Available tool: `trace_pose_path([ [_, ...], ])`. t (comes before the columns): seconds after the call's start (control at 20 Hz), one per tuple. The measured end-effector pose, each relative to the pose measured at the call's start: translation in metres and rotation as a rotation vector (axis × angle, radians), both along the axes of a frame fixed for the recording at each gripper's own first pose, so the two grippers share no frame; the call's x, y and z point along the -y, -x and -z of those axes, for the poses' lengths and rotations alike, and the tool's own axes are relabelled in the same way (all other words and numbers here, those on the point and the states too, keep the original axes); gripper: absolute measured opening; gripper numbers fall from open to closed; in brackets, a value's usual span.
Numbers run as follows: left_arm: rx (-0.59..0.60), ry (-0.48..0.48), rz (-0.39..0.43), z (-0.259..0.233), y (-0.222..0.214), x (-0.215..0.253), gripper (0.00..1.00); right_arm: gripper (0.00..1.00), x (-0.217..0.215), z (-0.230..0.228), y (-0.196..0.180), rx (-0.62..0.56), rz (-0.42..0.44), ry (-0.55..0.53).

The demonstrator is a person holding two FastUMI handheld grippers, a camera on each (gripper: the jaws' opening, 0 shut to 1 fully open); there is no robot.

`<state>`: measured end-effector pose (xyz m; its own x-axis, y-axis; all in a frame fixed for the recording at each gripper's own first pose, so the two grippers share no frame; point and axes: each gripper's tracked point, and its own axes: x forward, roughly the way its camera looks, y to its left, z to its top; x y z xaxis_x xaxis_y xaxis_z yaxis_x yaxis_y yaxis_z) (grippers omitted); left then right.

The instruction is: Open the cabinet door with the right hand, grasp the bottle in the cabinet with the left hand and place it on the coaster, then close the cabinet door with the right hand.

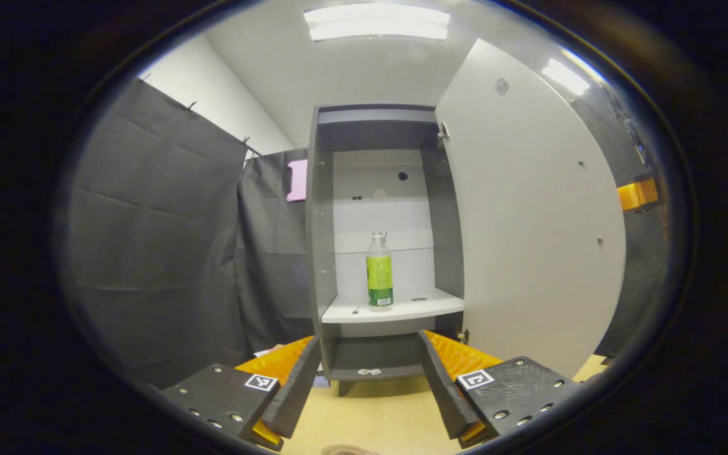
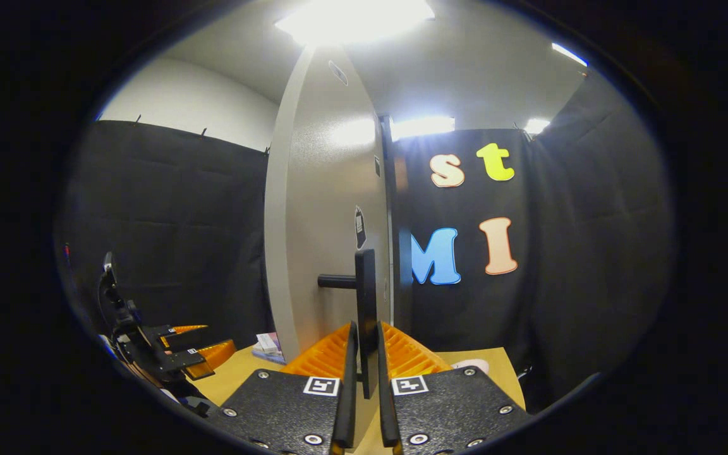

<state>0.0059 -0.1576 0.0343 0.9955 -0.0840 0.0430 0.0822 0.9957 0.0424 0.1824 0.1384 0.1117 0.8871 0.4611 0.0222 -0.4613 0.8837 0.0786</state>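
The cabinet door [image 1: 528, 215] is hanging wide open, with the right tool [image 2: 364, 373] pinching its dark handle [image 2: 365, 303] between both fingers. The bottle [image 1: 379, 272] is standing upright on the cabinet shelf [image 1: 395, 309]. The left tool [image 1: 367, 385] is sitting spread wide over the table [image 1: 370, 417], facing the bottle, well apart from it.

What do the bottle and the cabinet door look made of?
Bottle: probably clear plastic, see-through above a glossy green label. Cabinet door: apparently painted or laminated board, matte pale grey, with small screw heads on its inner face; its handle looks like dark matte metal or plastic.
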Motion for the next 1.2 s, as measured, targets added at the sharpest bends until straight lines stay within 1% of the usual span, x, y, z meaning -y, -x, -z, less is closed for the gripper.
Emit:
trace_pose_path([
  [0.05,0.002,-0.008,-0.001,-0.003,-0.005,0.000,0.87,0.16,-0.001,0.001,0.001,-0.006,-0.009,-0.014],
  [0.1,0.007,-0.017,-0.001,-0.006,-0.012,0.002,0.91,0.16,0.000,0.003,-0.001,-0.011,-0.016,-0.018],
  [0.15,0.013,-0.025,0.000,-0.011,-0.019,0.002,0.87,0.16,0.002,0.006,0.000,-0.017,-0.019,-0.011],
  [0.2,0.020,-0.034,0.002,-0.013,-0.028,0.002,0.87,0.16,0.004,0.012,0.002,-0.025,-0.008,0.006],
  [0.25,0.025,-0.041,0.006,-0.017,-0.037,0.003,0.87,0.18,0.008,0.018,0.002,-0.028,0.013,0.027],
  [0.3,0.031,-0.044,0.014,-0.019,-0.048,0.005,0.91,0.22,0.014,0.022,0.007,-0.032,0.044,0.043],
  [0.35,0.034,-0.039,0.020,-0.023,-0.059,0.007,0.92,0.43,0.021,0.026,0.008,-0.032,0.075,0.054],
  [0.4,0.035,-0.026,0.029,-0.025,-0.070,0.010,0.92,0.58,0.031,0.027,0.010,-0.025,0.107,0.059],
  [0.45,0.035,-0.010,0.042,-0.027,-0.082,0.015,0.92,0.87,0.041,0.026,0.015,-0.012,0.133,0.058],
  [0.5,0.036,0.005,0.053,-0.029,-0.094,0.018,0.92,0.94,0.050,0.027,0.019,0.000,0.165,0.051],
  [0.55,0.040,0.013,0.064,-0.032,-0.106,0.022,0.87,0.95,0.059,0.028,0.022,0.007,0.200,0.042],
  [0.6,0.043,0.015,0.071,-0.035,-0.117,0.024,0.92,0.95,0.067,0.030,0.025,0.008,0.238,0.035],
  [0.75,0.044,0.026,0.091,-0.042,-0.155,0.031,0.92,0.95,0.094,0.039,0.022,-0.021,0.357,0.022],
  [0.8,0.040,0.035,0.103,-0.041,-0.166,0.034,0.87,0.95,0.102,0.043,0.022,-0.040,0.389,0.019],
  [0.85,0.033,0.042,0.112,-0.042,-0.178,0.037,0.87,0.94,0.108,0.046,0.023,-0.054,0.419,0.016],
  [0.9,0.025,0.045,0.119,-0.039,-0.193,0.040,0.92,0.95,0.113,0.048,0.024,-0.065,0.449,0.014],
  [0.95,0.019,0.048,0.122,-0.038,-0.206,0.041,0.87,0.95,0.119,0.050,0.025,-0.073,0.479,0.015],
  [1.1,0.015,0.048,0.130,-0.034,-0.248,0.048,0.87,0.95,0.133,0.057,0.023,-0.091,0.556,0.023],
  [1.15,0.018,0.039,0.129,-0.033,-0.260,0.048,0.91,0.95,0.137,0.059,0.023,-0.098,0.581,0.026],
  [1.2,0.018,0.029,0.127,-0.031,-0.273,0.048,0.91,0.95,0.139,0.063,0.025,-0.105,0.603,0.029],
])
